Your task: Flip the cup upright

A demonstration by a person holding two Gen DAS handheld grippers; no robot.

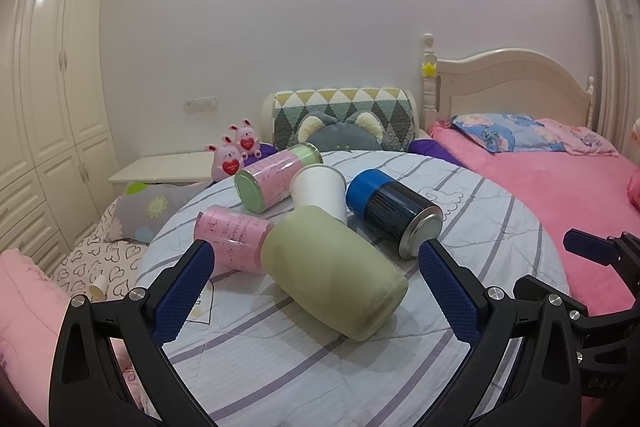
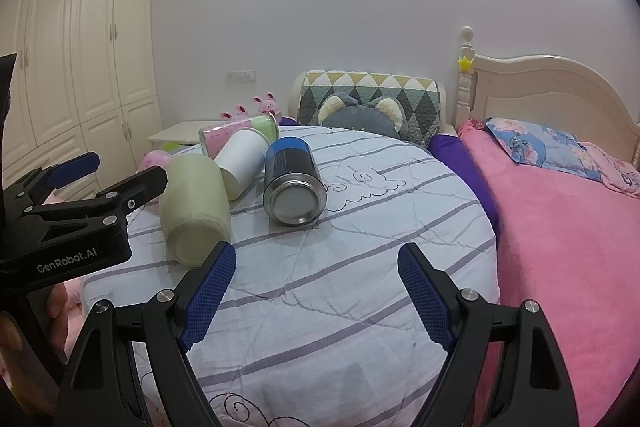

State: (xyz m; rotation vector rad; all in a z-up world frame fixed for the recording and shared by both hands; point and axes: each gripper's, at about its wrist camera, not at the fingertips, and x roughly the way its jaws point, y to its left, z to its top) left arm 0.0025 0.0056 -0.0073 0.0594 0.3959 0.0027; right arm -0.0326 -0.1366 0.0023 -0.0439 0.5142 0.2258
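On the round table (image 1: 360, 367), we are holding both grippers open, left gripper (image 1: 316, 267) around the green cup (image 1: 336, 271), hiding the pink can (image 1: 234, 239) partly.

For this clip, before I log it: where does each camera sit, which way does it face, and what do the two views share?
Left wrist: on the left tool, facing the green cup lying between its open fingers; the right tool shows at the right edge.
Right wrist: on the right tool, facing the striped round table; the left tool shows at the left edge.
Shared: green cup, white cup, blue can, pink bed.
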